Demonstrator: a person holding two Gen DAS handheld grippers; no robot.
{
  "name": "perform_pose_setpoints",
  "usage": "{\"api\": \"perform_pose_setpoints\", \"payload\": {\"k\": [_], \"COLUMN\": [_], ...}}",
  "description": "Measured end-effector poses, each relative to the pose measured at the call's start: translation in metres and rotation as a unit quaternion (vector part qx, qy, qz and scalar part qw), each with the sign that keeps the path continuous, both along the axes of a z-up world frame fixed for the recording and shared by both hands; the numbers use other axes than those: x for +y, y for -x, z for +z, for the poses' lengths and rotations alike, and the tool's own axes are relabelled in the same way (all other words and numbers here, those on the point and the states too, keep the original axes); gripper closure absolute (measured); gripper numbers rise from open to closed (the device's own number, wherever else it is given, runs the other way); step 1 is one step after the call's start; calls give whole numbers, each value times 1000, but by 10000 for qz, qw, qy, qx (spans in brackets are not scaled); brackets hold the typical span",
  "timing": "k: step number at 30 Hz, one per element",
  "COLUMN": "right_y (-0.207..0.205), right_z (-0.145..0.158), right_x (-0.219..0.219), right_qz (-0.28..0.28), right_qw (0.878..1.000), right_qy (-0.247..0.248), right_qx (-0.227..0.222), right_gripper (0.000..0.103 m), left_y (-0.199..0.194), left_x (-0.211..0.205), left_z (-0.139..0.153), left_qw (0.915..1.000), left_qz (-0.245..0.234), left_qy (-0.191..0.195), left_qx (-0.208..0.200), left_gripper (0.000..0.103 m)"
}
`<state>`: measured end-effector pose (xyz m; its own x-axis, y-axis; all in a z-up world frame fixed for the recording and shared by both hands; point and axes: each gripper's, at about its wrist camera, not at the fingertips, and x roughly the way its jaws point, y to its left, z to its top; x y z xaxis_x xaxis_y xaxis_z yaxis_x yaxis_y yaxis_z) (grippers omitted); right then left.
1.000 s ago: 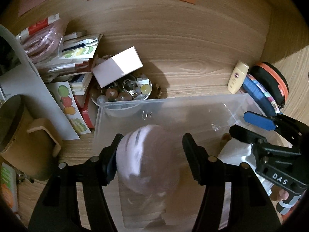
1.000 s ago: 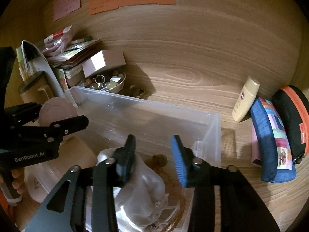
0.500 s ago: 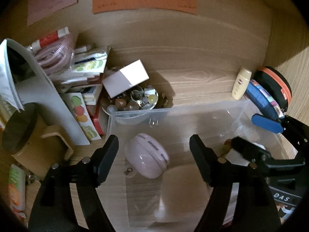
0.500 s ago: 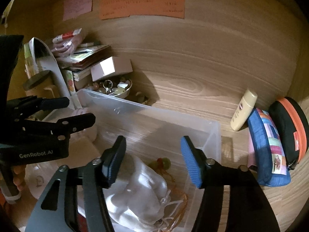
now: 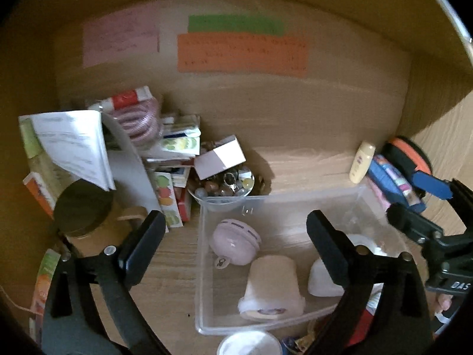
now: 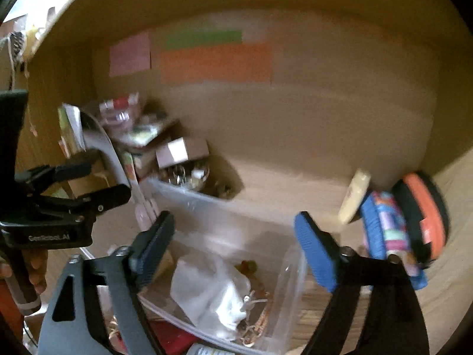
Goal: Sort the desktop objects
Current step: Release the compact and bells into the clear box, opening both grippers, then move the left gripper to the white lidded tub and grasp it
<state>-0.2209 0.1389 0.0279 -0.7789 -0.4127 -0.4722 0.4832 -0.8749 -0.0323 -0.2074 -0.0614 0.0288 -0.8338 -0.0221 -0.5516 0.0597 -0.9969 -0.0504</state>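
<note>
The clear plastic storage bin (image 5: 283,204) sits on the wooden worktop (image 5: 295,159), and inside it I see one round lilac zip case (image 5: 235,245), one pale paper cup (image 5: 272,287) on its side and one white drawstring pouch (image 6: 212,293). My left tool (image 5: 236,242) hangs above the bin with its jaws opening wide and nothing between them; my right tool (image 6: 233,248) does likewise over the pouch, gripping nothing. To do this release cleanly, I judge I should lift both tools straight clear of the bin's walls before reaching for more. Right of the bin I count one cream bottle (image 5: 362,162), one blue patchwork pouch (image 5: 390,180) and one black-and-orange case (image 5: 409,156). Left of the bin lie one glass bowl of trinkets (image 5: 224,186), one white box (image 5: 220,159) and a blurred stack of booklets (image 5: 177,145) I cannot count.
</note>
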Motion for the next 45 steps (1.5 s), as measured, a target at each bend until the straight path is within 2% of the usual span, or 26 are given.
{"api": "perform_pose_setpoints", "payload": {"k": [4,8,13,19,28,45], "right_y": [-25,-48,-68,-85,-92,-78], "right_z": [18,30,34,31,6,-48], "right_x": [2,5,7,8,15,38], "right_qz": [-30,-89,-166,-273,-485,-956], "right_qw": [9995,9986,9978,9979,9986,9922], "right_qy": [33,143,129,65,40,155], "right_qx": [302,492,625,580,181,-788], "right_gripper": [12,0,0,0,0,0], "left_y": [-21,-42,-63,-91,-110,-106], "left_x": [-7,-10,-12,-14,-22,-25], "left_z": [13,20,23,20,-2,-68], "left_qw": [9999,9995,9994,9991,9997,9971], "left_qz": [31,41,0,-57,-57,-111], "left_qy": [-94,-149,-114,-80,-158,-335], "left_qx": [138,258,324,412,203,-674], "left_gripper": [3,2,2,1,1,1]}}
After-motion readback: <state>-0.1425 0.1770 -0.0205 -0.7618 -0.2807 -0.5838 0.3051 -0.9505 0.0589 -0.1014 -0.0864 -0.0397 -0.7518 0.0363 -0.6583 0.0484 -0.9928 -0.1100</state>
